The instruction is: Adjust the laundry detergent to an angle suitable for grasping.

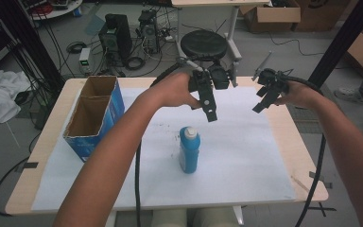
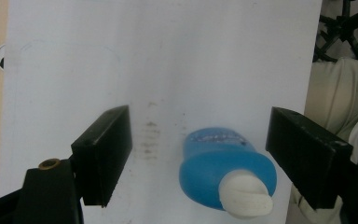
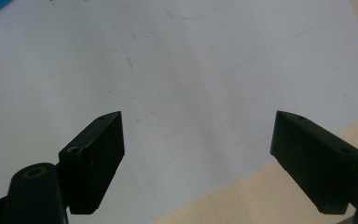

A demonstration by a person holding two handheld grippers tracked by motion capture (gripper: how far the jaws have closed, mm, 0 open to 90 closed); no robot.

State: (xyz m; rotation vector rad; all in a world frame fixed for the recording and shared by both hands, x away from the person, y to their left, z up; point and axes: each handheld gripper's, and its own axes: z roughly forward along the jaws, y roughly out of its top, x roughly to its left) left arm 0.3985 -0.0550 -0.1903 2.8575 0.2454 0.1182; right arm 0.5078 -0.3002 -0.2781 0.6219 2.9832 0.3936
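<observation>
Both grippers hang released above the table. Left gripper [image 1: 210, 101] I see at twelve o'clock from the blue bottle [image 1: 189, 151], jaws spread wide with nothing pinched; its own view looks down on the bottle [image 2: 223, 161] and white cap [image 2: 244, 193]. Right gripper [image 1: 264, 97] sits at two o'clock from the bottle, jaws apart over white paper [image 3: 191, 70]. An open blue box [image 1: 94, 118] stands at nine o'clock.
</observation>
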